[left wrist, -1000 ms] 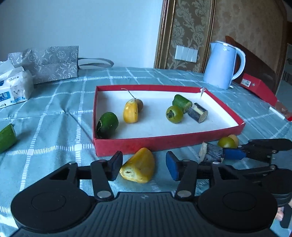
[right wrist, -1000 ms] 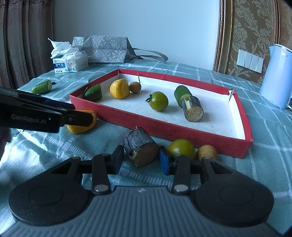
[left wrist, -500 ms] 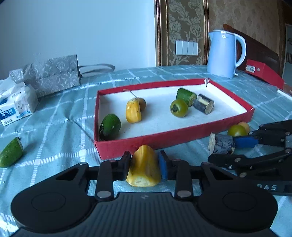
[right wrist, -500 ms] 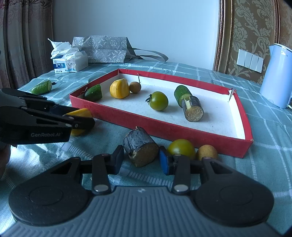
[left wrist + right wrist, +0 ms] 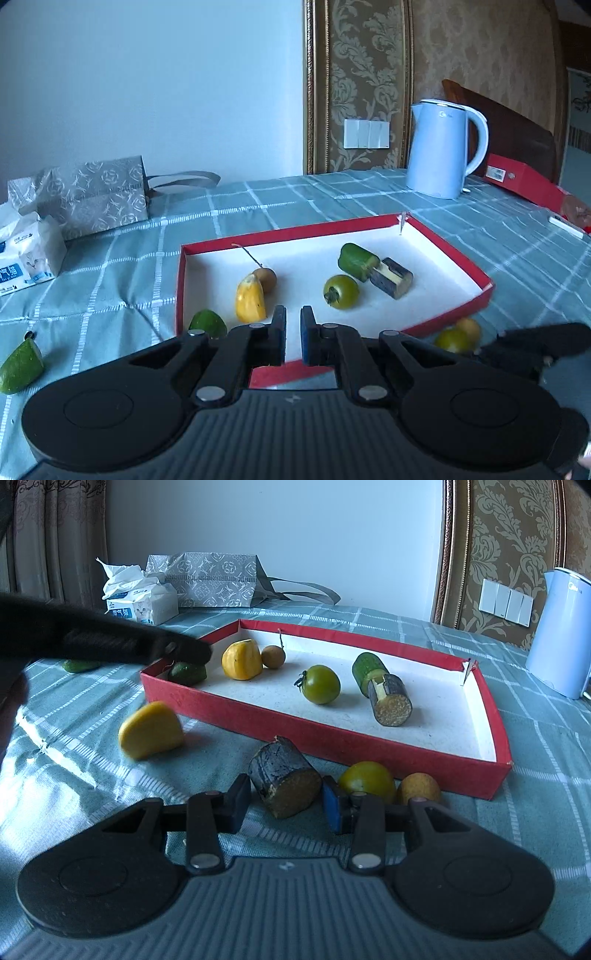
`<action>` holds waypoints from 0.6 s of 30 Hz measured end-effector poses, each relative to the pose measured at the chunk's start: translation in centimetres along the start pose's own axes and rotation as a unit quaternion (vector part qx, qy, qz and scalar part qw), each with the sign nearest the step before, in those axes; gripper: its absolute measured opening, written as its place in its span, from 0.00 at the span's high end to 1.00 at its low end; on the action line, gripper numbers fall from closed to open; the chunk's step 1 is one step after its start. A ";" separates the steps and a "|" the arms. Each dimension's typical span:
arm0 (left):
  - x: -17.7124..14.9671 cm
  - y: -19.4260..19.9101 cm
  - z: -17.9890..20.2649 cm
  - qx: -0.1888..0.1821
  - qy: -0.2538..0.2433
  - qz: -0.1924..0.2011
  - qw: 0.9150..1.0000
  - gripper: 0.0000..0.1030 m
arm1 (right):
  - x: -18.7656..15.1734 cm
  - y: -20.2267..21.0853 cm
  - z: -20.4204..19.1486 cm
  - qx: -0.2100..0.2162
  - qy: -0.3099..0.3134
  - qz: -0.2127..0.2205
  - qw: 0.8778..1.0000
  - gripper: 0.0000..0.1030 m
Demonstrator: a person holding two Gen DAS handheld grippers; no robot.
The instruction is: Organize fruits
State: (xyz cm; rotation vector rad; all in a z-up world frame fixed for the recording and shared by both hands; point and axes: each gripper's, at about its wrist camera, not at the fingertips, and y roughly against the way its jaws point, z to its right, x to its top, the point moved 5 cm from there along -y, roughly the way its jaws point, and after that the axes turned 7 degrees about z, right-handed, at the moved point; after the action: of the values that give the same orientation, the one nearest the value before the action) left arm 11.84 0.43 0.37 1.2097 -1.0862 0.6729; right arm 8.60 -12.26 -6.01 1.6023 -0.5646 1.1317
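The red tray (image 5: 332,738) is where the loose fruit should end up, and the yellow wedge (image 5: 151,729) lies outside it on the checked cloth of the counter (image 5: 74,775), just short of the tray's near wall. The left claw (image 5: 292,332) has its pads together on nothing and hangs above that near wall, so this pick needs doing over: spread the pads wide, come down over the wedge and take it across its flatter sides, since the rounded skin looks likely to squirt out of a shallow pinch. The right claw (image 5: 282,801) brackets the dark cut stub (image 5: 284,775), which rests on the cloth. Its pads are at the stub's sides, but whether they press I cannot tell. Beside the stub sit a green tomato (image 5: 365,779) and a small tan fruit (image 5: 419,788), close enough to get nudged. Around them the room is domestic: a patterned wall panel, a pale blue kettle (image 5: 439,147), a grey gift bag (image 5: 96,192), a tissue pack (image 5: 26,254) — and one cucumber end (image 5: 20,365) far out on the cloth.
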 end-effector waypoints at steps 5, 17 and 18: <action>-1.5 1.1 -1.1 -0.002 0.027 -0.016 0.999 0.92 | 0.0 0.0 0.0 0.000 0.000 0.000 1.000 0.63; -4.1 2.4 -1.3 -0.049 0.050 -0.024 0.997 0.21 | 0.0 0.0 0.0 0.000 0.000 0.000 1.000 0.62; -4.2 2.3 -1.3 -0.046 0.047 -0.027 0.997 0.21 | 0.0 0.0 0.0 0.000 0.000 0.000 1.000 0.62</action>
State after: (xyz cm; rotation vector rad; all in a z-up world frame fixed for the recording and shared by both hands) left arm 8.62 2.80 -2.55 1.1127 -0.9925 0.6260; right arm 8.60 -12.22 -6.01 1.6024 -0.5646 1.1311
